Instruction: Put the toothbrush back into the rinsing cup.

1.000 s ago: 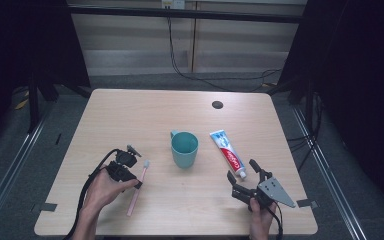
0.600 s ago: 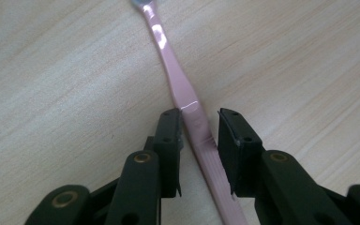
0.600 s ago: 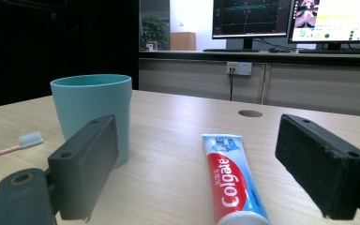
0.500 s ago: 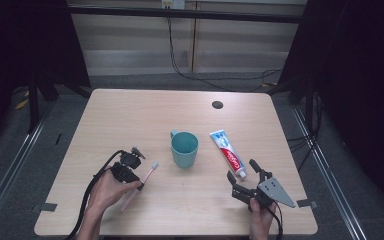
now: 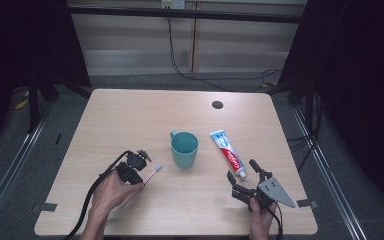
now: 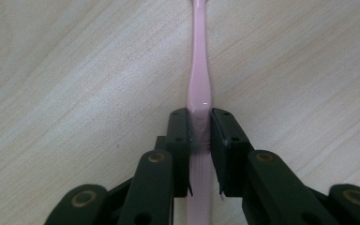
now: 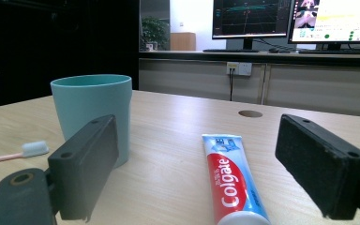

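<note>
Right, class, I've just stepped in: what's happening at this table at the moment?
A person works at a wooden table with a hand-held gripper in each hand. The left hand-held gripper has just been closing and now clamps the handle of a pink toothbrush. The right hand-held gripper rests open, pointing at the Colgate toothpaste tube beside the teal cup.

A pink toothbrush, a teal cup, a red-white-blue toothpaste tube, black tongs.

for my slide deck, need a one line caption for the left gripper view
Left hand-held gripper shut on a pink toothbrush lying on the wooden table.
</note>
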